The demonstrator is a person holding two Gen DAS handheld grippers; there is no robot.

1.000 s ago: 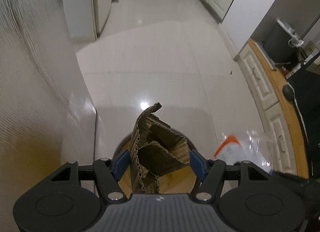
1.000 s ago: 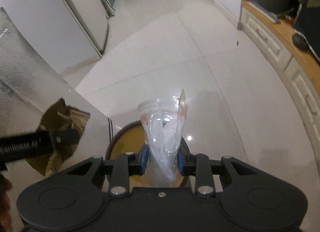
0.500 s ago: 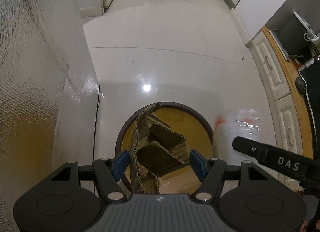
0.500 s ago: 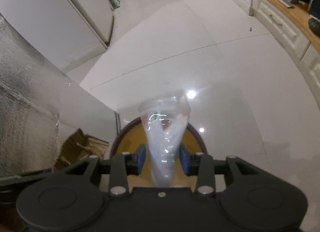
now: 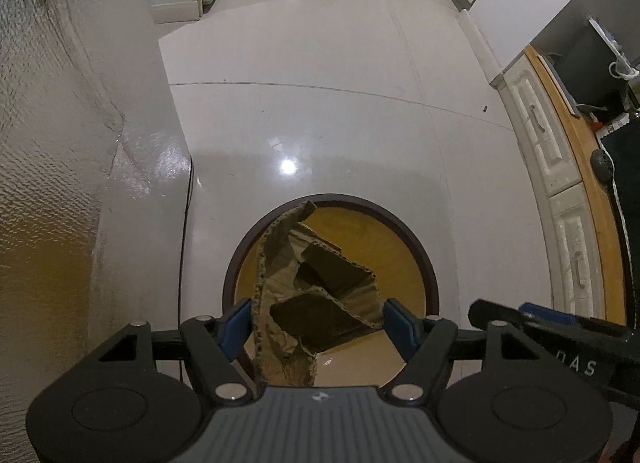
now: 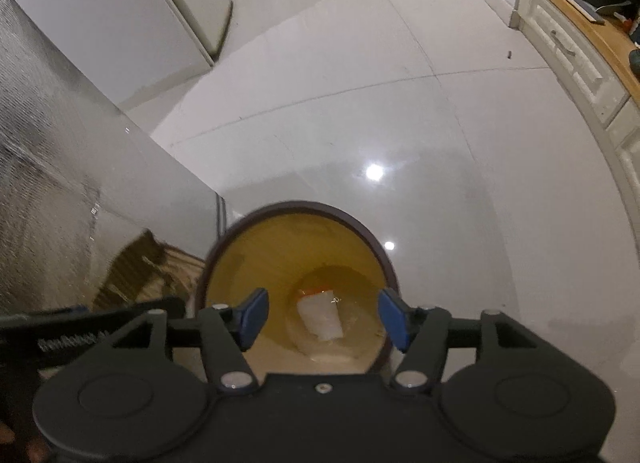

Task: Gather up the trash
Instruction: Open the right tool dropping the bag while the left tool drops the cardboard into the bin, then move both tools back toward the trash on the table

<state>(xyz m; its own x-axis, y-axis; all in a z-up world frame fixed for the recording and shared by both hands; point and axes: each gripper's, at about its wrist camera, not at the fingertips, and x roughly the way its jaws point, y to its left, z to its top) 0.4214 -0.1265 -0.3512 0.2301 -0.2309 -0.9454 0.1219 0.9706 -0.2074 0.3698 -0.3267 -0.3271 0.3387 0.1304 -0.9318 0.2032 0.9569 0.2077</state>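
A round bin with a dark rim point(image 5: 416, 247) and a yellow inside stands on the floor right below both grippers. My left gripper point(image 5: 316, 319) hangs over its mouth. Its jaws are opening, with a crumpled piece of brown cardboard point(image 5: 320, 275) still upright between the blue pads and touching both. My right gripper point(image 6: 322, 313) is over the same bin point(image 6: 360, 223), its jaws opening with nothing between them. A clear plastic bag with an orange mark point(image 6: 320, 319) lies at the bottom of the bin. The cardboard point(image 6: 148, 275) also shows at the left of the right wrist view.
A shiny, textured silver panel point(image 5: 60, 143) rises close on the left of the bin. A white cabinet with drawers and a wooden top point(image 5: 560, 183) runs along the right. White appliances point(image 6: 120, 23) stand at the back. Glossy pale floor tiles point(image 5: 320, 103) stretch ahead.
Both grippers have come down over the bin. The right jaws have spread apart and the plastic bag has dropped into the bin. The cardboard stays between the left pads.
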